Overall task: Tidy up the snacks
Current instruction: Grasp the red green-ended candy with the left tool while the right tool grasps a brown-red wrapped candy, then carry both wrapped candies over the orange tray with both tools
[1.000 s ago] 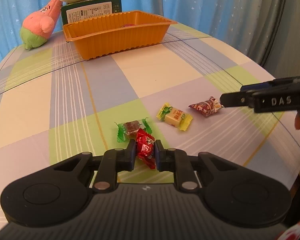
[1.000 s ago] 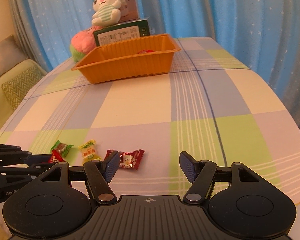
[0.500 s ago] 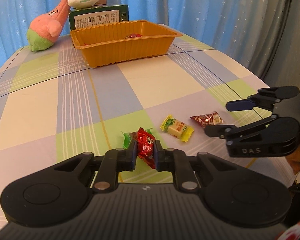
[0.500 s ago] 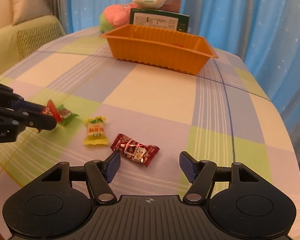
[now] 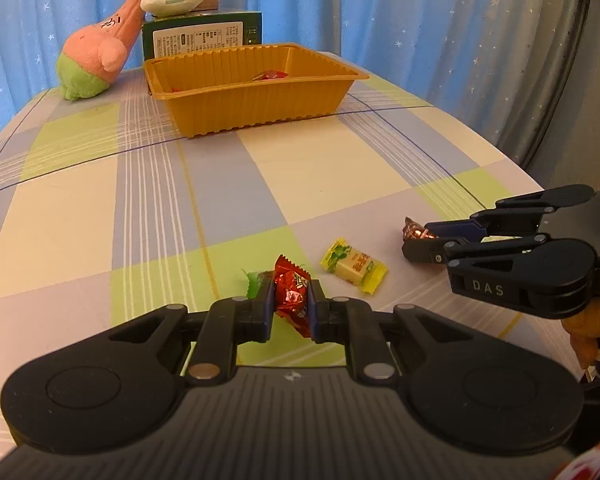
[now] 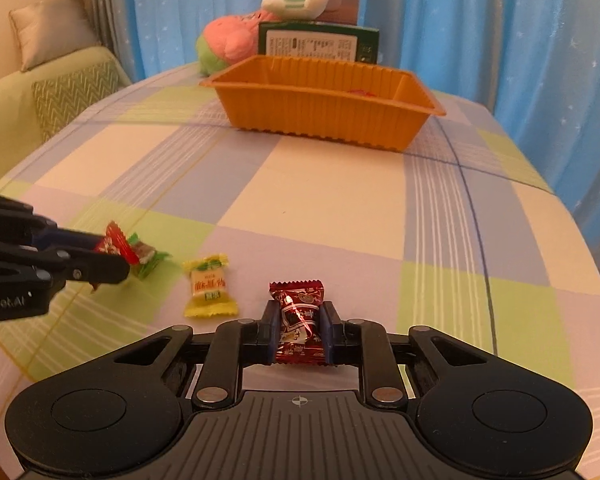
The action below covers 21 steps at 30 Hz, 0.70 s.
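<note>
While both hand-held tools work near the front edge of the tabletop (image 6: pixel 340 200), each one grips a wrapped sweet. Clamped in the left gripper (image 5: pixel 291 306) is a bright red candy (image 5: pixel 290 300), with a green-wrapped candy (image 6: pixel 148 256) lying just behind it on the checked cloth. Squeezed upright in the right gripper (image 6: pixel 300 334), whose jaws have just closed, is a dark red candy (image 6: pixel 299 320). Between the two grippers, a yellow candy (image 6: pixel 209 290) lies loose. Toward the far edge stands an orange tray (image 6: pixel 324 108) with something red inside. Behind it stand a green box (image 6: pixel 320 42) and two plush toys (image 5: pixel 96 60).
</note>
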Motion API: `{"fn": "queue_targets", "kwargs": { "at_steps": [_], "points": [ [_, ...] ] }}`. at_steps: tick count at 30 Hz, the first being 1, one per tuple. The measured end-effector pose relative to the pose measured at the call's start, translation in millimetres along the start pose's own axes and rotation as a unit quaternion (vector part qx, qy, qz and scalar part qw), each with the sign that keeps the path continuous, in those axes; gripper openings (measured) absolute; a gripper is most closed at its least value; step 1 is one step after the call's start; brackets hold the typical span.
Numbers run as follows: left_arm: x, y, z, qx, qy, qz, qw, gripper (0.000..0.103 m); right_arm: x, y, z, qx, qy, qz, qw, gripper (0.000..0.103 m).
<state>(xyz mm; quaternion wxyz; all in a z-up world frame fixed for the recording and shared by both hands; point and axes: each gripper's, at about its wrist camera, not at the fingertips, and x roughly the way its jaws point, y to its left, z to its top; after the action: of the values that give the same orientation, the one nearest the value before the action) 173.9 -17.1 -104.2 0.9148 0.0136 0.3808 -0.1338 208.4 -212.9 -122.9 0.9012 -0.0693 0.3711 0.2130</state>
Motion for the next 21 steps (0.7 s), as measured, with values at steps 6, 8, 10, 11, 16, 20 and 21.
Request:
{"fn": "queue_targets", "kwargs": {
  "at_steps": [6, 8, 10, 11, 16, 20, 21],
  "points": [
    [-0.8, -3.0, 6.3, -0.008, -0.009, 0.003, 0.9999, 0.015, -6.6, -5.3, 6.8, 0.032, -0.013, 0.002, 0.999, 0.021],
    [-0.9, -3.6, 9.3, -0.013, -0.012, 0.006, 0.9998, 0.015, -8.2, -4.1, 9.5, 0.037, -0.016, 0.004, 0.999, 0.021],
    [-0.9, -3.2, 12.4, -0.02, -0.015, 0.009, 0.9996, 0.015, -10.4, -1.6, 12.7, 0.037, -0.022, 0.006, 0.999, 0.021],
    [-0.9, -2.8, 13.6, -0.024, -0.016, 0.009, 0.9995, 0.015, -11.7, -0.8, 14.3, 0.038, -0.024, 0.007, 0.999, 0.021],
    [-0.5, 1.1, 19.9, -0.052, -0.016, 0.011, 0.9985, 0.015, -16.8, 2.1, 22.4, 0.044, -0.035, 0.012, 0.998, 0.021],
    [-1.0, 5.6, 31.1, -0.08, -0.021, 0.005, 0.9966, 0.015, -18.8, 1.4, 30.6, 0.05, -0.04, 0.016, 0.998, 0.021],
    [-1.4, 5.3, 35.1, -0.08, -0.025, 0.006, 0.9964, 0.015, -19.7, 1.4, 33.4, 0.05, -0.042, 0.017, 0.998, 0.021]
  ]
}}
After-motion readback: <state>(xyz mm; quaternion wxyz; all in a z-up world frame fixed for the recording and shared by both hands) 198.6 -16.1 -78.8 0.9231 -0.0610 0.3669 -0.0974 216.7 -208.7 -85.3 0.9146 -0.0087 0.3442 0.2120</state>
